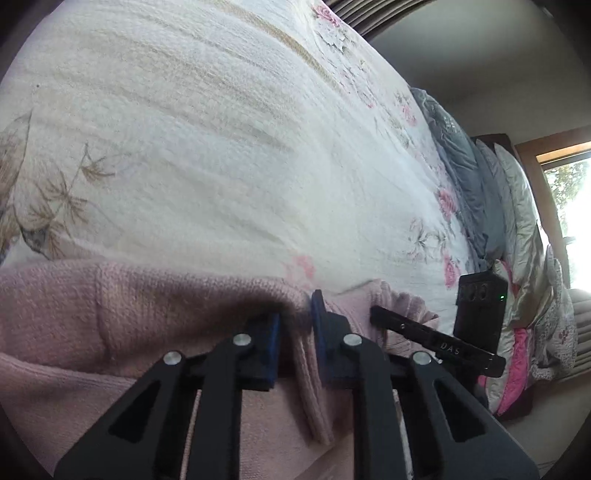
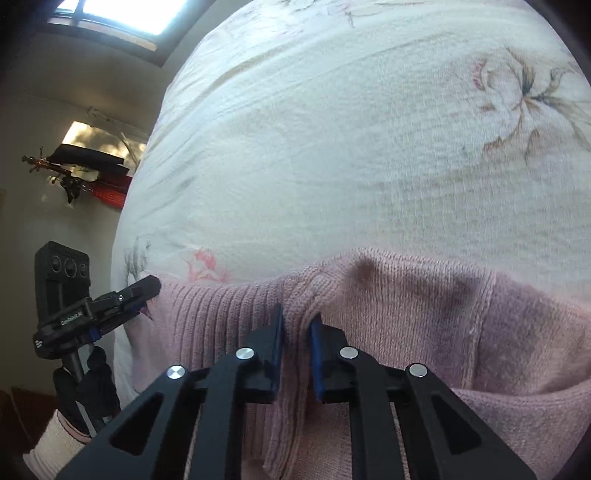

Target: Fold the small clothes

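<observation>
Two "DAS"-marked grippers, seemingly pinching sweater (image 1: 155,314).

Daylight enters from a window (image 1: 569,206) at right in the left wrist view, blown out to white glare. Another window (image 2: 122,14) glares top left in the right wrist view. The bedspread (image 1: 207,140) is bright but soft and slightly blurred. Dark shadows sit on the pink knit (image 2: 424,295). Heavy fisheye curvature, black vignette at the corners.

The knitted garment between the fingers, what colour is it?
Dusty pink, a ribbed knit. The knitted garment shows best in the right wrist view.
</observation>
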Demonstrator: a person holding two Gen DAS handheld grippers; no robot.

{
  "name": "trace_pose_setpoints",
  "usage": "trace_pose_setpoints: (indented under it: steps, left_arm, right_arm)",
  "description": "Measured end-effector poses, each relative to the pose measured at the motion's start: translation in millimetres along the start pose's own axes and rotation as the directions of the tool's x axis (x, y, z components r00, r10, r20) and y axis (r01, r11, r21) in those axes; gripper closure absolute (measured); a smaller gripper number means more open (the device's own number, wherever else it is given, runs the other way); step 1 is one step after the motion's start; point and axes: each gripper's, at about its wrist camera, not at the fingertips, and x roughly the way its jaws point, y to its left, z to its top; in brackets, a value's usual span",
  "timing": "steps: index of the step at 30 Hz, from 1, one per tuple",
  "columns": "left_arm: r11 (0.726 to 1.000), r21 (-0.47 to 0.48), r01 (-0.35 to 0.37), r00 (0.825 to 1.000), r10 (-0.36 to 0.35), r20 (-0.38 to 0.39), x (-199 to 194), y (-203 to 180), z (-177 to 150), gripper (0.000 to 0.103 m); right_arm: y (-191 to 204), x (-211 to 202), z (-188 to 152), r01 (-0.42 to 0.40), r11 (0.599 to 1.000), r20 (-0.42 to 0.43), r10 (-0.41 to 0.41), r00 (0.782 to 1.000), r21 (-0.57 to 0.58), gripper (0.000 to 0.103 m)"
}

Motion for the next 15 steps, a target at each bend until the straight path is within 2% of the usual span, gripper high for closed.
trace_pose_setpoints:
  steps: [3, 4, 6, 8, 10, 12, 15]
  left_arm:
    - [0.999, -0.043, 0.015, 1.000, -0.015, -0.008, 4.0, 15.9, 1.9, 0.090]
    - [0.998, -0.054, 0.025, 1.000, -0.026, -0.012, 4.2, 17.7, 0.7, 0.086]
    - [0.995, -0.088, 0.057, 0.998, -0.058, -0.013, -0.3, 18.3, -4.1, 0.081]
    - [0.990, -0.106, 0.090, 0.996, -0.092, -0.014, -9.6, 16.2, -15.7, 0.074]
    - [0.991, -0.085, 0.099, 0.995, -0.100, -0.013, -20.7, 8.4, -33.6, 0.069]
    - [0.994, -0.041, 0.097, 0.995, -0.098, -0.025, -26.9, -2.6, -55.7, 0.065]
    - [0.996, -0.013, 0.083, 0.993, -0.084, -0.088, -14.3, -12.9, -88.7, 0.063]
  right_arm:
    - [1.7, 3.6, 2.1, 0.029, 0.999, -0.014, -0.030, 0.999, -0.023, 0.090]
    - [5.2, 4.9, 1.0, 0.046, 0.998, -0.019, -0.047, 0.999, -0.046, 0.089]
    - [9.4, -0.3, -3.9, 0.060, 0.996, -0.011, -0.061, 0.998, -0.065, 0.079]
    - [11.1, -14.1, -14.3, 0.036, 0.998, 0.017, -0.035, 0.999, -0.056, 0.071]
    - [14.4, -26.7, -27.7, 0.016, 0.998, 0.037, -0.014, 0.999, -0.062, 0.063]
    - [16.3, -36.9, -47.8, -0.003, 0.997, 0.037, 0.006, 0.999, -0.075, 0.062]
    - [16.7, -35.2, -75.0, -0.008, 0.997, 0.011, 0.008, 1.000, -0.074, 0.062]
